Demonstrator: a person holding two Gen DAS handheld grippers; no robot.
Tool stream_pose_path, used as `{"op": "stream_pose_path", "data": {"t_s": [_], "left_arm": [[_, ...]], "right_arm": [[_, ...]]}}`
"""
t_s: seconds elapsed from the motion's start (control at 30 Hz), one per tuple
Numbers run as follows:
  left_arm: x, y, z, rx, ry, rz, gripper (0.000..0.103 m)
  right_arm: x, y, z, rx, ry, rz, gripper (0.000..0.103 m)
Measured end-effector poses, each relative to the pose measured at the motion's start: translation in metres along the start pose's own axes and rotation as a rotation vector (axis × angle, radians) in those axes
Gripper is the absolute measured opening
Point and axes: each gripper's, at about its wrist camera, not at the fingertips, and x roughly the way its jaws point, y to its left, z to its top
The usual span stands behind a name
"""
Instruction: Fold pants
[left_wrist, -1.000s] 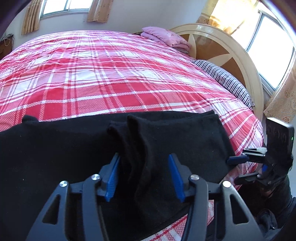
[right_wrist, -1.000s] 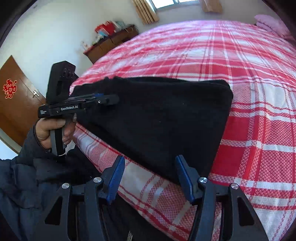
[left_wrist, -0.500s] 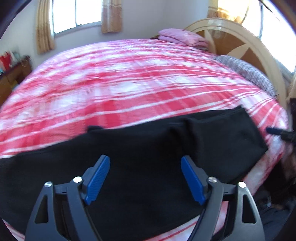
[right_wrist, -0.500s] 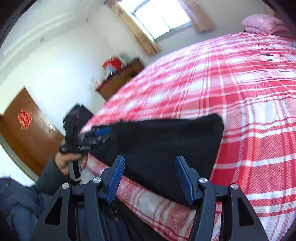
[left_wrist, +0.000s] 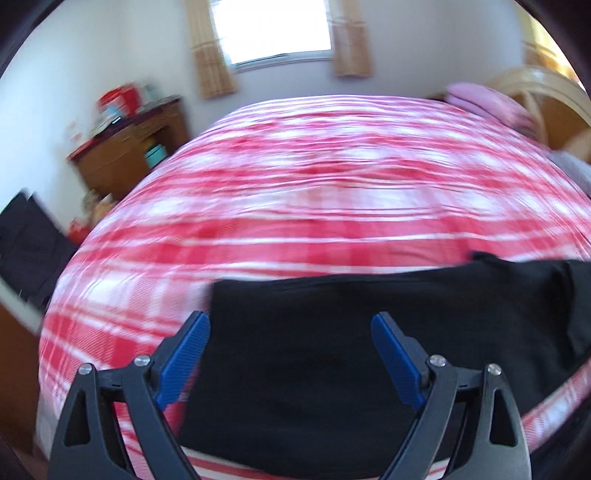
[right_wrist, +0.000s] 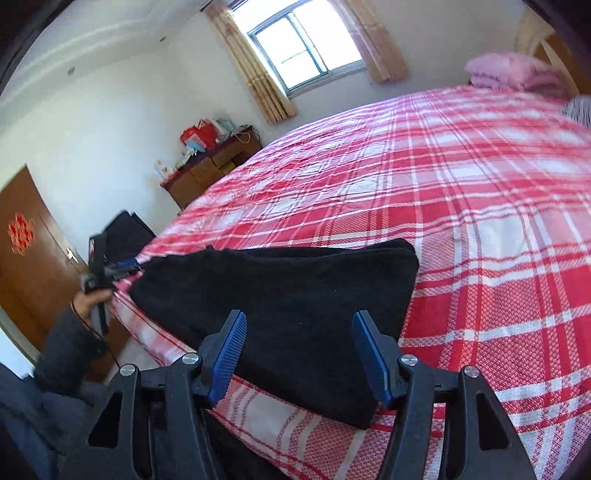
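Black pants (left_wrist: 332, 354) lie flat along the near edge of a bed with a red and white plaid cover (left_wrist: 314, 177). They also show in the right wrist view (right_wrist: 288, 295), folded lengthwise. My left gripper (left_wrist: 291, 336) is open and empty above the pants' left end; this view is blurred. My right gripper (right_wrist: 299, 334) is open and empty above the pants' right end. The left gripper also shows in the right wrist view (right_wrist: 122, 266), held in a hand beyond the pants' far end.
A wooden dresser (right_wrist: 210, 166) with boxes stands by the far wall under a window (right_wrist: 303, 48). Pink folded bedding (right_wrist: 513, 72) lies at the headboard. A brown door (right_wrist: 29, 258) is at the left. A dark chair (left_wrist: 26, 243) stands beside the bed.
My left gripper let go of the bunched pants, opened wide and swung left along them to their left end. My right gripper stayed open and tilted up a little.
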Motion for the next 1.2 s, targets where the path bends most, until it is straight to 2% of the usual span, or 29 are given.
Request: {"op": "stream_pose_path", "data": {"t_s": [0.1, 0.27, 0.5, 0.63, 0.67, 0.7, 0.73, 0.87, 1.0, 1.1, 1.17, 1.2], "left_arm": [[0.011, 0.031, -0.008, -0.083, 0.018, 0.013, 0.092], [0.027, 0.045, -0.023, -0.17, 0.057, -0.083, 0.092], [0.032, 0.044, -0.026, -0.169, 0.038, -0.11, 0.09], [0.032, 0.044, -0.027, -0.146, 0.041, -0.12, 0.079], [0.031, 0.045, -0.026, -0.152, 0.041, -0.131, 0.071], [0.03, 0.046, -0.025, -0.158, 0.043, -0.153, 0.059], [0.029, 0.045, -0.025, -0.161, 0.048, -0.174, 0.058], [0.032, 0.043, -0.025, -0.151, 0.05, -0.163, 0.058], [0.035, 0.043, -0.026, -0.137, 0.038, -0.169, 0.065], [0.037, 0.044, -0.026, -0.139, 0.043, -0.184, 0.066], [0.036, 0.046, -0.026, -0.147, 0.044, -0.192, 0.061], [0.035, 0.047, -0.027, -0.155, 0.045, -0.198, 0.054]], "right_arm": [[0.005, 0.006, -0.003, -0.036, 0.014, -0.014, 0.062], [0.012, 0.012, -0.005, -0.059, 0.029, -0.026, 0.062], [0.011, 0.016, -0.007, -0.062, 0.028, -0.028, 0.062], [0.012, 0.017, -0.007, -0.06, 0.031, -0.03, 0.062], [0.012, 0.017, -0.008, -0.061, 0.032, -0.033, 0.062], [0.012, 0.018, -0.008, -0.063, 0.032, -0.035, 0.062], [0.013, 0.018, -0.008, -0.064, 0.032, -0.036, 0.062], [0.016, 0.017, -0.009, -0.061, 0.04, -0.039, 0.062], [0.017, 0.018, -0.01, -0.065, 0.043, -0.042, 0.062], [0.018, 0.019, -0.011, -0.071, 0.045, -0.043, 0.062], [0.018, 0.021, -0.011, -0.076, 0.048, -0.044, 0.062], [0.019, 0.021, -0.012, -0.077, 0.048, -0.045, 0.062]]}}
